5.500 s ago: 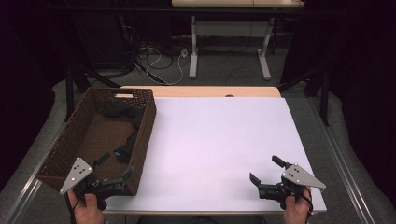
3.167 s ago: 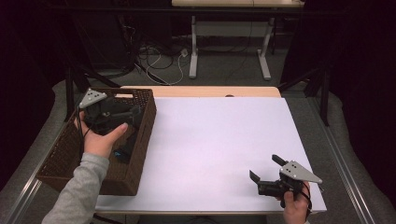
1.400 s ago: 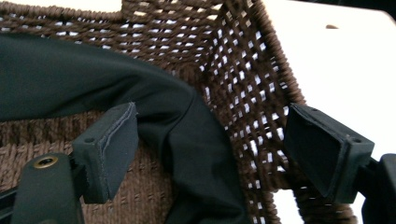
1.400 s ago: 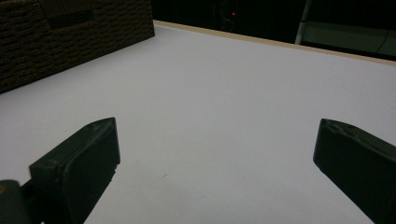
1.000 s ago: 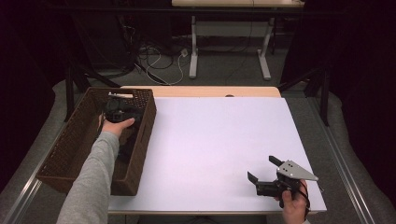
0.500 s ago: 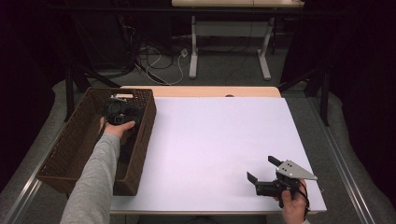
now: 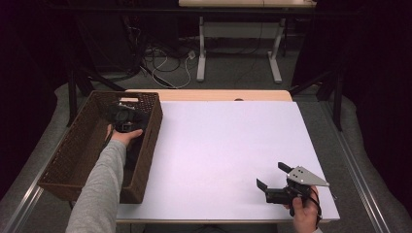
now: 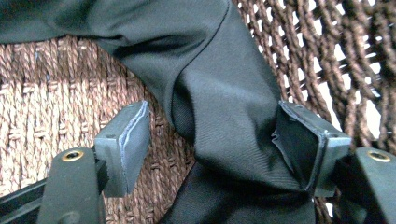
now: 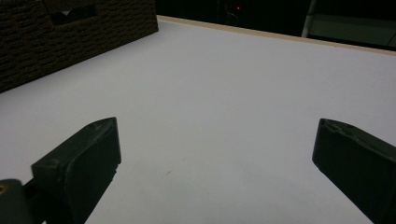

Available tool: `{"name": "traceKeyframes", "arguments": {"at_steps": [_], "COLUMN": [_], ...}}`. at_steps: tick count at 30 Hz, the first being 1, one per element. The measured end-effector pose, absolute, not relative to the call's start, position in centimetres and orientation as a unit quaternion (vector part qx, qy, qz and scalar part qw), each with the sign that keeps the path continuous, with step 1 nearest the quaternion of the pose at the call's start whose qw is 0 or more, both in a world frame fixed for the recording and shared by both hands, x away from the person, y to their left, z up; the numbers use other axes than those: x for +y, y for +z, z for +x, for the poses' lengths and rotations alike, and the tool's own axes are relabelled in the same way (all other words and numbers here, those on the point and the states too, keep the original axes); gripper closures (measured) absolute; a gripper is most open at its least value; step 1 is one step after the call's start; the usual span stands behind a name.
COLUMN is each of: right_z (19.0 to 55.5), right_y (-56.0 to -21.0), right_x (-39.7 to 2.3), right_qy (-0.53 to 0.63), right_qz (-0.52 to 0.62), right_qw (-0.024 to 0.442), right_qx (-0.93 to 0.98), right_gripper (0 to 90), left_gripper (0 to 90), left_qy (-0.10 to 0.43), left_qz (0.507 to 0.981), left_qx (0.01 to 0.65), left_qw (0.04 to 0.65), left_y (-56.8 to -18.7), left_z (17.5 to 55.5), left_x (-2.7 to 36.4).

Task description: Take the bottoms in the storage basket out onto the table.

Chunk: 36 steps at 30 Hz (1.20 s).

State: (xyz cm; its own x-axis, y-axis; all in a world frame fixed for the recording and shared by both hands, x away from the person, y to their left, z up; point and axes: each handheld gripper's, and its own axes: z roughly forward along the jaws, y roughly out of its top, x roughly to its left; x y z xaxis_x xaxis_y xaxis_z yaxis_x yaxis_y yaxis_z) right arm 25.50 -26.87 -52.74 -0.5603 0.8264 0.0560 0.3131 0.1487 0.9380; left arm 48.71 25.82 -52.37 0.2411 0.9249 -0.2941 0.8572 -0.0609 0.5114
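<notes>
A fold of dark green-black cloth (image 8: 224,93) lies on the woven floor of a brown wicker basket (image 7: 151,127) at the table's left. My left gripper (image 8: 215,140) hangs over that fold with the cloth between its jaws. One pad (image 8: 299,144) rests against the cloth, and the other pad (image 8: 123,142) stands clear of it with wicker showing in the gap. From the high view, the left gripper (image 7: 124,119) is down inside the basket's far end. My right gripper (image 7: 269,174) rests open near the table's front right, nothing between its jaws (image 9: 217,135).
The white table top (image 7: 228,145) stretches between the basket and the right hand. The basket's side wall with a handle hole (image 9: 70,28) stands far off in the right gripper view. Cables and table legs sit on the floor beyond the far edge.
The left hand went from the basket's near corner up to its far end, then sank a little into it over the last second. The right gripper has stayed put.
</notes>
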Motion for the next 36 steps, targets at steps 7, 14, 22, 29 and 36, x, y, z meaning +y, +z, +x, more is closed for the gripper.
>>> {"name": "traceKeyframes", "arguments": {"at_steps": [7,14,22,29,36], "right_z": [25.5,25.6,25.6,25.7,25.7], "right_y": [-52.8,-52.9,-52.9,-53.0,-53.0], "right_x": [-26.7,-26.7,-26.6,-26.5,-26.5], "right_qy": [0.515,0.515,0.511,0.513,0.514], "right_qz": [0.396,0.396,0.393,0.391,0.394], "right_qw": [0.248,0.244,0.243,0.243,0.242], "right_qx": [0.718,0.720,0.725,0.724,0.723], "right_gripper": [0.9,1.1,1.2,1.4,1.6], "left_gripper": [33.7,43.4,47.0,50.2,52.8], "left_qy": [0.048,0.024,0.009,-0.006,-0.016], "left_qz": [0.720,0.716,0.706,0.696,0.691], "left_qx": [0.620,0.623,0.634,0.642,0.647], "left_qw": [0.309,0.315,0.315,0.321,0.323], "left_y": [-52.8,-53.0,-53.4,-53.5,-53.6], "left_z": [48.7,48.7,48.9,48.9,49.0], "left_x": [25.6,25.5,25.3,25.4,25.6]}}
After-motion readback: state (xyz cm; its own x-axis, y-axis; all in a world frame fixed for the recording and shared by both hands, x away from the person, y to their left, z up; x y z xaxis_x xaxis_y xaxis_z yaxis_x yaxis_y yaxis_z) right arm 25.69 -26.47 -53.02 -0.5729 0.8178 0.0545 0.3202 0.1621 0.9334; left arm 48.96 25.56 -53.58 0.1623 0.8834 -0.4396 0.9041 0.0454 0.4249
